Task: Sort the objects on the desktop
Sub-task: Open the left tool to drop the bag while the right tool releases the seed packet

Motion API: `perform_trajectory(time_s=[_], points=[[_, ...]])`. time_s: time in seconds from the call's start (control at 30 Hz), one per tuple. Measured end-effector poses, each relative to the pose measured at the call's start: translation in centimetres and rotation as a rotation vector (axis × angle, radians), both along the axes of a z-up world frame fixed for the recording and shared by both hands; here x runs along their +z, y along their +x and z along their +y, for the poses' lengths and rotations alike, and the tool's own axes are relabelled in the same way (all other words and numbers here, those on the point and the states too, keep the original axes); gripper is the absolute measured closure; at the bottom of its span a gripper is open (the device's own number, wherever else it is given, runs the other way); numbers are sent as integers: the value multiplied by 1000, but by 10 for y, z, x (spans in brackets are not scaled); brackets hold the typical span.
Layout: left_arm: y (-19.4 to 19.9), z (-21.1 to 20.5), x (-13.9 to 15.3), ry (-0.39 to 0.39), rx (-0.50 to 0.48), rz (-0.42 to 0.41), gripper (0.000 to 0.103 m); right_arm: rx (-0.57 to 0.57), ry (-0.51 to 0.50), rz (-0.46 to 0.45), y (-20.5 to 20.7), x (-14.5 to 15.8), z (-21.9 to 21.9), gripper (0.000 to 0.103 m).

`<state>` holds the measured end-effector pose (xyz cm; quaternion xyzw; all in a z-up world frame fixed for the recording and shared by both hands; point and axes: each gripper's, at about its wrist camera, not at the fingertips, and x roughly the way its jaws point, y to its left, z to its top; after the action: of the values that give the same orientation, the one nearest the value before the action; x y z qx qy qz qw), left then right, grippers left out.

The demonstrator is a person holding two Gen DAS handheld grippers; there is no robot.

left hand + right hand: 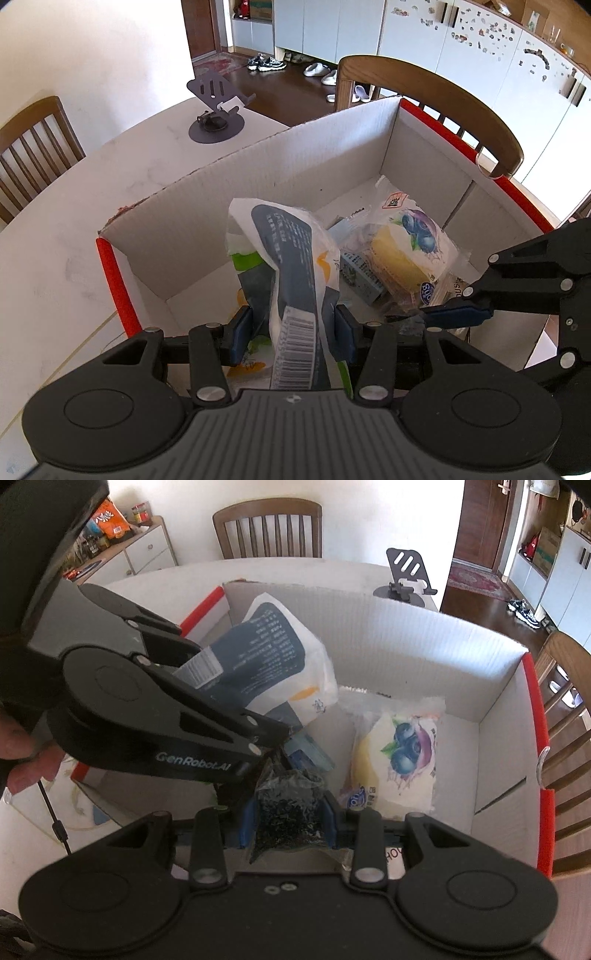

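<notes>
A white cardboard box point(236, 192) with red-taped edges lies open on the pale table point(74, 206). My left gripper point(293, 330) is shut on a white and dark-blue snack bag point(284, 266) with a barcode, held upright over the box's near left corner. My right gripper point(289, 821) is shut on a clear packet of dark bits point(286, 805), low inside the box point(369, 605). On the box floor lie a blueberry-print packet point(399, 760) and a small blue carton point(306, 753), partly hidden behind the left gripper's finger.
A dark phone stand point(216, 110) sits on the table beyond the box. Wooden chairs point(424, 85) ring the table, and a low cabinet point(144, 550) with snack packs stands behind. A person's hand point(22, 760) shows at the left edge.
</notes>
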<state>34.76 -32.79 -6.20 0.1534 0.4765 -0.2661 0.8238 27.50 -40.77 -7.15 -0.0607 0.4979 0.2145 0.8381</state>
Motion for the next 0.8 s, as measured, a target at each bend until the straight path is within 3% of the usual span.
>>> perform_trajectory(time_s=[0.13, 0.23, 0.27, 0.4, 0.53, 0.8], points=[[0, -1, 1, -1, 1, -2, 53, 2, 6, 7, 1, -2, 0, 67], [0, -1, 3, -2, 3, -4, 35, 5, 12, 8, 2, -2, 0, 66], [0, -1, 4, -6, 3, -7, 34, 6, 14, 10, 2, -2, 0, 66], [0, 1, 8, -15, 7, -7, 31, 0, 27, 19, 2, -2, -2, 64], [-2, 4, 13, -39, 14, -11, 29, -2, 32, 10, -2, 3, -4, 48], [-13, 11, 29, -87, 33, -25, 29, 12, 43, -5, -11, 14, -5, 45]])
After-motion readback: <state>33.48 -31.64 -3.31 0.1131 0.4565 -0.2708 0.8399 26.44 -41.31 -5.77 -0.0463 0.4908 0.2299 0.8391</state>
